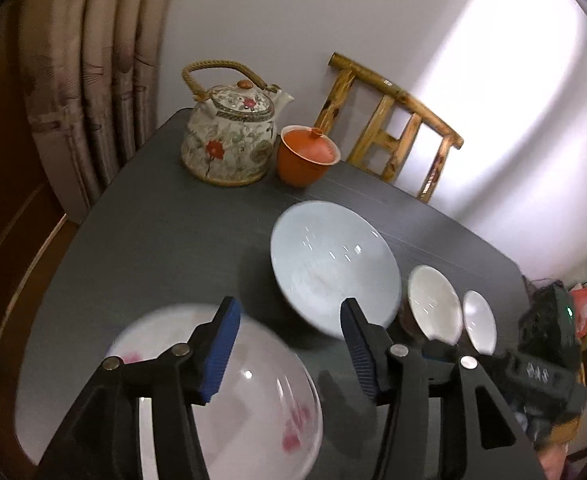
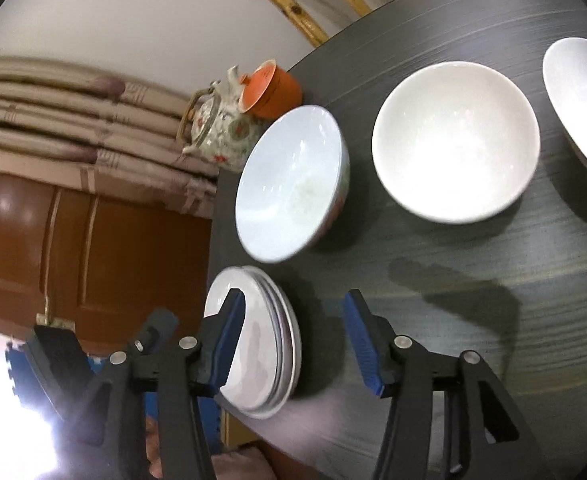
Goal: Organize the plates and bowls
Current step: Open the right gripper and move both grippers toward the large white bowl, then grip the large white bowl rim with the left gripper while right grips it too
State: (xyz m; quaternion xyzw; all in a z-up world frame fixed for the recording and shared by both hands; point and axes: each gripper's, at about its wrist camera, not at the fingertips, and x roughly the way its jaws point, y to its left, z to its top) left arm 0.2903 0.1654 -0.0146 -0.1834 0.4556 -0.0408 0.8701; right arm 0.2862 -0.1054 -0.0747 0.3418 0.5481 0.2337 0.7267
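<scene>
With both the left gripper (image 1: pixel 289 344) and right gripper (image 2: pixel 293 340) standing apart and empty, the plates (image 2: pixel 269 344) lie stacked just under the right one's left finger, bowls (image 2: pixel 455 140) lined up ahead: glazed, slippery, breakable, probably best pinched at the rim.
</scene>
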